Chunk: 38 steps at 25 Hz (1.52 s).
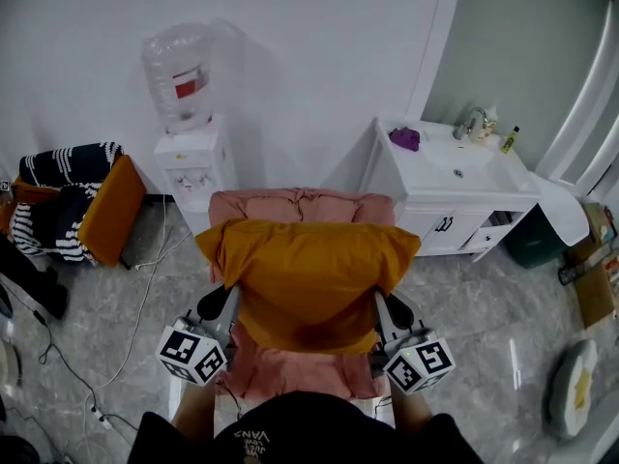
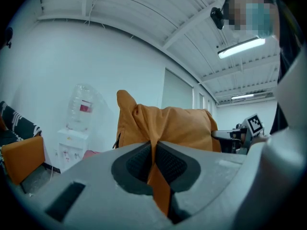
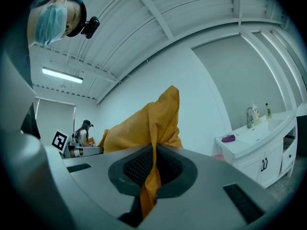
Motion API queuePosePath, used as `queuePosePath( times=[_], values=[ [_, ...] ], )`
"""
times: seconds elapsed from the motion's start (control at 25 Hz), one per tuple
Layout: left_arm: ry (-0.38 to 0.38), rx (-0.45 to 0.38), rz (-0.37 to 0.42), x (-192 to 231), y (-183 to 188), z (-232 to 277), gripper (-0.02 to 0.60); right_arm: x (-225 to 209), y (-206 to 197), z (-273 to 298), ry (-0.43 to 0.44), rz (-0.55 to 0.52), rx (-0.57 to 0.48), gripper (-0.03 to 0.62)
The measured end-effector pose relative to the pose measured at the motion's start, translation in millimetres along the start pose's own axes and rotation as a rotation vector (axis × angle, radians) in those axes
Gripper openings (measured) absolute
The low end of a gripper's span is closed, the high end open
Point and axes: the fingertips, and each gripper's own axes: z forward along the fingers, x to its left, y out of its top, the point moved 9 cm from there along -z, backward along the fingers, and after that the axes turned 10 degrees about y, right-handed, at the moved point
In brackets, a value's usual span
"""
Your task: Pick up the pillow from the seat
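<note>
- Holding the mustard-orange fabric pillow (image 1: 308, 278) up between my two grippers, one on each side edge. It hangs broadside to me over the pink padded seat (image 1: 280, 367). I judge it clear of the cushion, but the head view doesn't show a gap under its bottom edge.
- Left gripper (image 2: 154, 169): jaws clenched on a pinched fold of the pillow cover. Orange cloth runs between the ribbed pads (image 2: 139, 162) and out the back.
- Right gripper (image 3: 152, 171): same, clamped tight on a fold at the opposite edge.
- Why edge pinches: the pillow body looks too thick for my jaws, and thin cover fabric is what they can close on.
- Why two grips at matching height: they keep the pillow level and stop it sagging or swinging.
- Risk: the weight pulls the cloth across the pads, so a slick cover could creep out.
- Status: pickup looks essentially done.
- The white water dispenser (image 1: 193, 162) and white vanity cabinet with sink (image 1: 455, 196) stand behind, well apart from the pillow.
</note>
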Motion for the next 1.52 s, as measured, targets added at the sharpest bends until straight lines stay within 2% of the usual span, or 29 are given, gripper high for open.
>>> queuePosePath(
  times=[0.36,1.52],
  values=[
    [0.0,-0.005,-0.027,-3,-4,-2,0.025,1,7,-2,-0.008,-0.008,-0.027,0.011],
    [0.002,-0.019,-0.028,-21,-8,-8,0.025,0,6,-22,-0.017,-0.021,-0.007,0.011]
  ],
)
